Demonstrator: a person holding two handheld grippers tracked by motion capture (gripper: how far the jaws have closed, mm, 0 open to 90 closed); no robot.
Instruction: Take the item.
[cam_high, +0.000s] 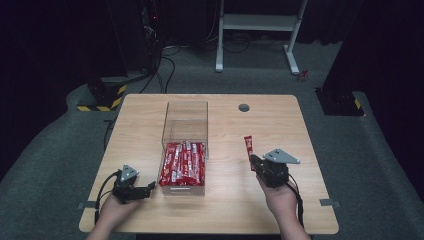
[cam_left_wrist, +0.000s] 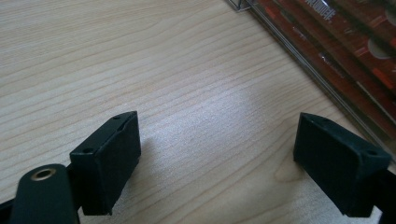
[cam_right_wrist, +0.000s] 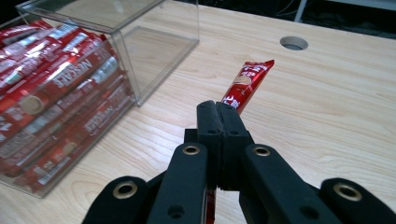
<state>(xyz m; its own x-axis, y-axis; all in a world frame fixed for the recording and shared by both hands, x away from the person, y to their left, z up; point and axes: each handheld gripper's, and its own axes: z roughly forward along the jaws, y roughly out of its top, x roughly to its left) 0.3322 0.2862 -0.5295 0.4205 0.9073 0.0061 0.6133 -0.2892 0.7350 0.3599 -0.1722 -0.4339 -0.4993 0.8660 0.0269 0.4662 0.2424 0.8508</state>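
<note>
Nearest the person's edge of the wooden surface (cam_high: 225, 200), the left hand (cam_high: 114, 209) holds the left gripper (cam_high: 145, 190) low at the near-left, jaws spread wide apart with nothing between them; in the left gripper view the bare wood lies between the jaws and the clear wall of the box runs just beyond the right-hand jaw. The right hand (cam_high: 281, 200) holds the right gripper (cam_high: 254, 161) at the near-right, jaws closed together and clamped on the lower end of a red stick packet (cam_right_wrist: 246, 84); the packet juts forward past the jaws, its far end toward the round hole (cam_high: 244, 107), lying low over the wood. Whether the far end touches the wood cannot be told. Between the two grippers stands a clear plastic box (cam_high: 186, 117), long axis running away from the person. Its near half is packed with red stick packets (cam_high: 183, 164), stacked lengthwise; its far half shows bare. Beyond the far edge: grey floor, a white frame (cam_high: 257, 22), and black cables (cam_high: 165, 65).
</note>
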